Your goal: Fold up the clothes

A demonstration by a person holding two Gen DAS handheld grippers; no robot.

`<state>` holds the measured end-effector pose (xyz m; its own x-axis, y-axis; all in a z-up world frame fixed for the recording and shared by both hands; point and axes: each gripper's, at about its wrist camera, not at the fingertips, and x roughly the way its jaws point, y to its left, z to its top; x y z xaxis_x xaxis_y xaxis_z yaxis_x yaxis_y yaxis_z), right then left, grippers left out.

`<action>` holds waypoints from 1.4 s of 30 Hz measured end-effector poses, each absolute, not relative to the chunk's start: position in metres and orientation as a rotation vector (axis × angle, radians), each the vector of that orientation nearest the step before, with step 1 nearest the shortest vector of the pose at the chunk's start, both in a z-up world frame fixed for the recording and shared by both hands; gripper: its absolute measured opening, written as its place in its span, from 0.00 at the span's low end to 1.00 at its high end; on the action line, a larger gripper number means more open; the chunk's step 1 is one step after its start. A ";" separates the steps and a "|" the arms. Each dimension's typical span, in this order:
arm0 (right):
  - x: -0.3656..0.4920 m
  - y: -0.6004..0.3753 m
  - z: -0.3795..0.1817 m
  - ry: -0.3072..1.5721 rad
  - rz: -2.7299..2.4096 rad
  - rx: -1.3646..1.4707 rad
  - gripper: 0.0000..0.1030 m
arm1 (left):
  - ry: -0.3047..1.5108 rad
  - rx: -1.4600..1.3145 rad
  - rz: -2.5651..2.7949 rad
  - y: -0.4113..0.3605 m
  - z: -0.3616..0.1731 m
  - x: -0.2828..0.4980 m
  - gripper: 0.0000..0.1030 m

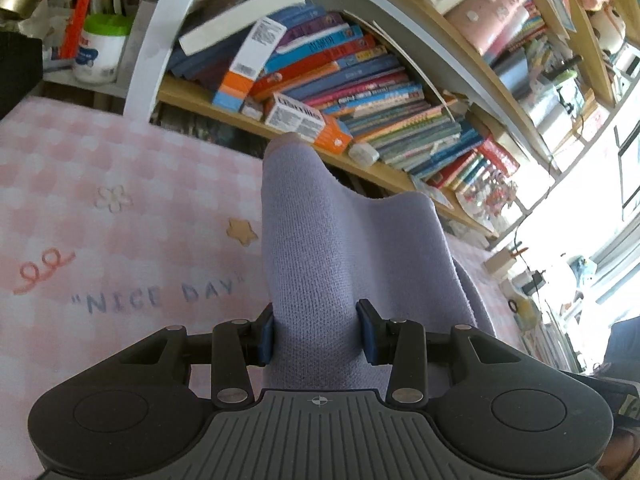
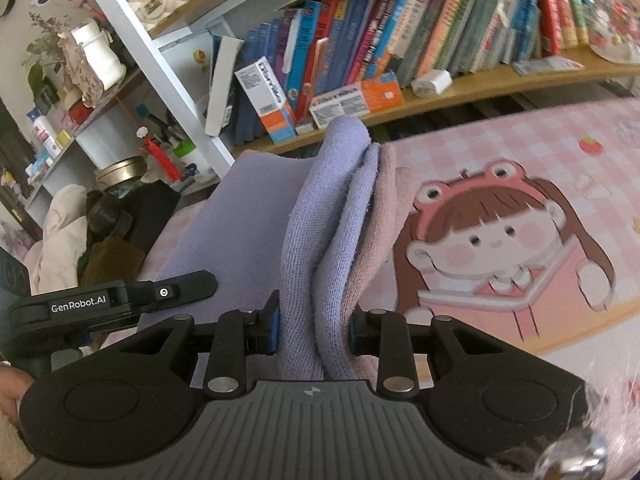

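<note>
A: Two hand-held grippers, both gripping the same lilac knitted garment [image 1: 320, 248]?

B: Yes. The left hand-held gripper [image 1: 319, 332] has its blue pads [image 1: 265, 338] pressed on a thick fold of it, raised above the pink checked bedsheet printed "NICE DAY" [image 1: 100, 208]. The wooden bookshelf packed with coloured books [image 1: 360, 80] stands behind.

A: And the right hand-held gripper [image 2: 313, 326]?

B: Clamped on bunched layers of the lilac knit [image 2: 320, 240], with a pink layer beside them. The cloth sags between the two tools above the bed's cartoon girl print [image 2: 500, 240].
</note>
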<state>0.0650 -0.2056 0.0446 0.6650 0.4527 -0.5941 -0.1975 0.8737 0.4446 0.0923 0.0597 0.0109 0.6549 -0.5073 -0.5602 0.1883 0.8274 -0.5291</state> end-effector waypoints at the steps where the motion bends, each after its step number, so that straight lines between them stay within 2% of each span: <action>1: 0.071 -0.203 0.046 0.755 0.383 0.356 0.26 | 0.755 -0.454 -0.408 0.062 0.011 0.097 0.38; 15: 0.174 -0.178 0.035 0.741 0.467 0.283 0.26 | 0.728 -0.457 -0.352 0.083 0.001 0.177 0.38; 31: 0.227 -0.144 -0.002 0.788 0.515 0.233 0.26 | 0.769 -0.532 -0.262 0.123 -0.032 0.215 0.38; 35: 0.236 -0.141 -0.013 0.800 0.514 0.247 0.27 | 0.784 -0.540 -0.238 0.125 -0.045 0.219 0.41; 38: 0.238 -0.145 -0.017 0.801 0.513 0.267 0.30 | 0.779 -0.535 -0.232 0.125 -0.047 0.219 0.46; 42: 0.238 -0.145 -0.017 0.808 0.499 0.259 0.40 | 0.779 -0.512 -0.217 0.123 -0.045 0.218 0.49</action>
<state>0.2378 -0.1454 -0.0174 0.5844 0.5184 -0.6243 -0.3258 0.8545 0.4046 0.2184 0.1235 -0.0447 0.6974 -0.3698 -0.6139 0.0009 0.8571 -0.5152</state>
